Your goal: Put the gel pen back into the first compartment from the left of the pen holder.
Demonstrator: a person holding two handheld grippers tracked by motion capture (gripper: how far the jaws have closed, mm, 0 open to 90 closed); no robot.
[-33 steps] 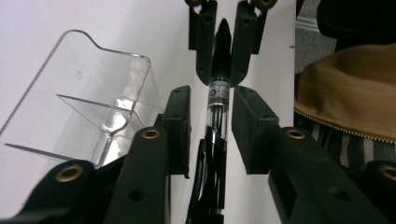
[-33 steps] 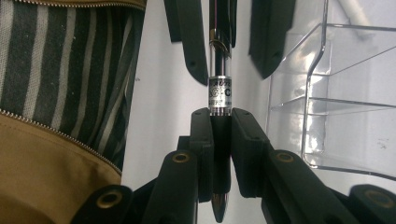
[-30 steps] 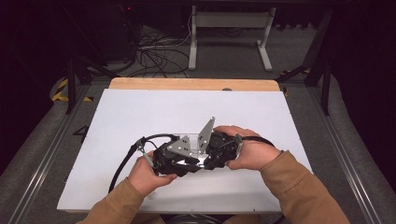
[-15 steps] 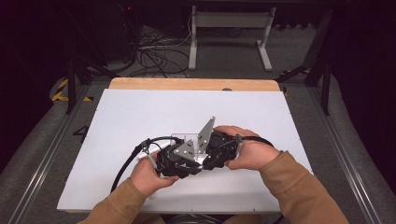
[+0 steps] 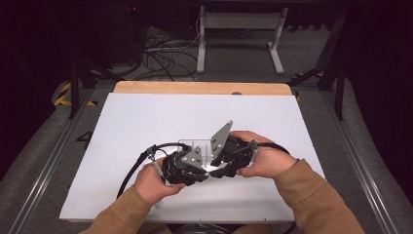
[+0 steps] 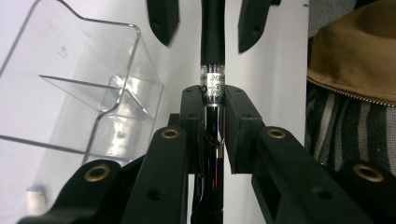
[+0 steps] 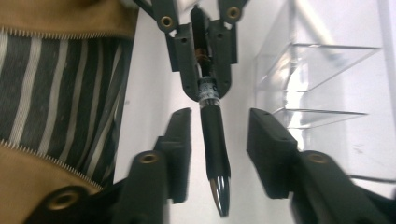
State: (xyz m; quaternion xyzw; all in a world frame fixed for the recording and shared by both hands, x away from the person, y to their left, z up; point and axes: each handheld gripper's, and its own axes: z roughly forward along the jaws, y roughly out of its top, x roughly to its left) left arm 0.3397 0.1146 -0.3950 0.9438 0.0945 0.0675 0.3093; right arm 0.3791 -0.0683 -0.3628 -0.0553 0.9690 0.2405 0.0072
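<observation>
Left hand (image 5: 155, 181): low on the near part of the white table (image 5: 146, 117), its place unchanged from a second ago; it carries the left gripper (image 6: 214, 100), whose jaws stand narrow, pads pressed on both sides of a black pen (image 6: 213, 51); the jaws have just been closing a little further, with the pen between them; a black cable (image 5: 139, 163) loops off to the left of this hand, much as in the earlier high view.

Pen: held at its glossy part just below a patterned silver band (image 6: 212, 86); the matt black part runs on toward the other gripper; in the right gripper view the pen (image 7: 214, 140) points at the camera with a shiny rounded tip (image 7: 221, 193); it hangs in the air between the two grippers, over the table near the person's edge.

Clear plastic holder (image 5: 195, 146): stands on the table just behind the grippers, divided into compartments, same spot as before; it appears beside the pen in the left gripper view (image 6: 88, 93).

Right gripper (image 7: 219, 135): jaws parted, one pad on each side of the matt part of the pen, a gap on both sides, not touching it; these jaws have just been opening; the pen is between them but free of them.

Right hand (image 5: 265, 158): unmoved against the earlier frames; tan sleeve (image 5: 311, 195) at the bottom right.
</observation>
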